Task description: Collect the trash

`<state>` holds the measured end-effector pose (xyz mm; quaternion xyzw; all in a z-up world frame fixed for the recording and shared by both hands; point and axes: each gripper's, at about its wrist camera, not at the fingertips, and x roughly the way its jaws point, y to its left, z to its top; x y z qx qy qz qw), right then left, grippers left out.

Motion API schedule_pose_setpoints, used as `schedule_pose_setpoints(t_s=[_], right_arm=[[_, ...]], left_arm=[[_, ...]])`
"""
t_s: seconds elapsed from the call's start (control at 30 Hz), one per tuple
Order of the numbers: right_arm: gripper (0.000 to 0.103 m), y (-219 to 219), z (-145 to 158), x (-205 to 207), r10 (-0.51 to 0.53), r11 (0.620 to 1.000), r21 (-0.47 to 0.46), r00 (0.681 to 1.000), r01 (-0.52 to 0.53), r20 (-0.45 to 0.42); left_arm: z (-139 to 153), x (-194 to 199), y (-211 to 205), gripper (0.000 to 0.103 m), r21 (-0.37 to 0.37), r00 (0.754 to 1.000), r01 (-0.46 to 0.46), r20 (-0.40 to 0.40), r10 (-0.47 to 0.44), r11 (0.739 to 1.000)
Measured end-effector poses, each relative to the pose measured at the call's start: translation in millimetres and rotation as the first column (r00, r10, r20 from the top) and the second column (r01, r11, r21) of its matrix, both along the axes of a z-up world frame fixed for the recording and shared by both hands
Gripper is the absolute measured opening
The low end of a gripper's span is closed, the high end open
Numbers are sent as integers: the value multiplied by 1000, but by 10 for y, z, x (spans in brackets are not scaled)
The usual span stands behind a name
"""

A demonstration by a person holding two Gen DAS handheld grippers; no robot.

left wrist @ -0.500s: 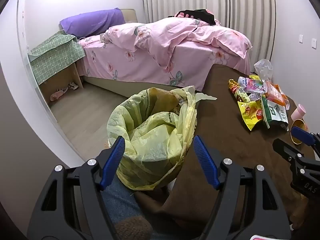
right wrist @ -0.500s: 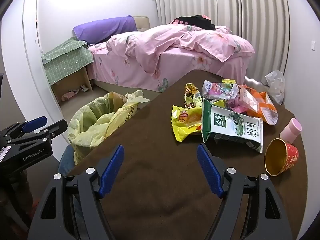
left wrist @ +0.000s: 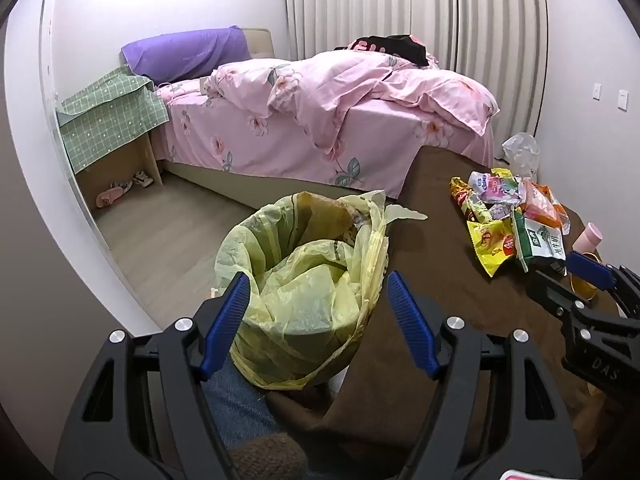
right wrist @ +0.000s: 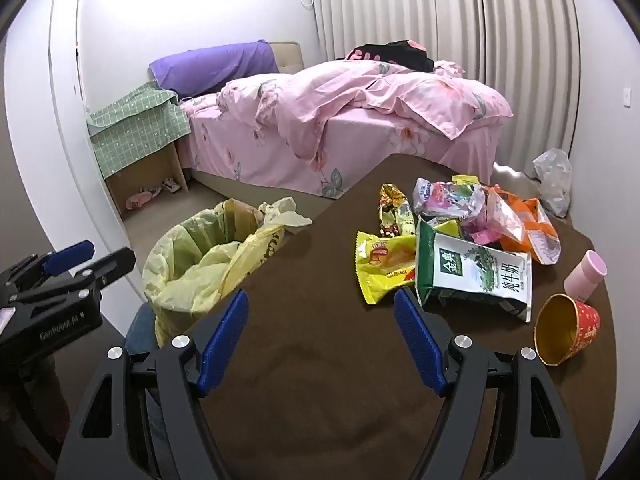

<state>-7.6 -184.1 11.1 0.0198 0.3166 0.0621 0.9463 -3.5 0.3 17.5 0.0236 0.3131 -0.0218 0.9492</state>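
Left wrist view first: my left gripper (left wrist: 318, 320) hangs with its jaws wide and nothing between them, the yellow-lined trash bin (left wrist: 304, 280) directly ahead and below, beside the brown table (left wrist: 460, 280). Its liner (left wrist: 304, 300) is slumped inward, so I judge a wrapper dropped carelessly could land on a fold and slide out to the floor. To the right, my right gripper (right wrist: 320, 332) is just as wide and empty over bare tabletop, with the trash ahead and to its right: the yellow snack bag (right wrist: 384, 268) nearest, the green-and-white milk pouch (right wrist: 476, 276) overlapping the pile of wrappers (right wrist: 480, 208), then the tipped red paper cup (right wrist: 568, 330) and the pink cup (right wrist: 586, 272) farthest right. Pinching a slick, flat bag may slip, drag neighbours along, or knock the cups rolling off the edge.
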Motion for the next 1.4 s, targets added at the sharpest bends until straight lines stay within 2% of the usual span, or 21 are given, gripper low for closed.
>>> schedule_pose_setpoints(t_s=[0.27,1.4], right_arm=[[72,16,43,39,-2,1000,15,999,1,40],[72,-66,-59,38,-17,1000,11,1000,17,21]], left_arm=[[-26,-16,23,67,-4,1000,-3,15,3,1000],[-123,-8,31,67,-12,1000,-10,-7,10,1000]])
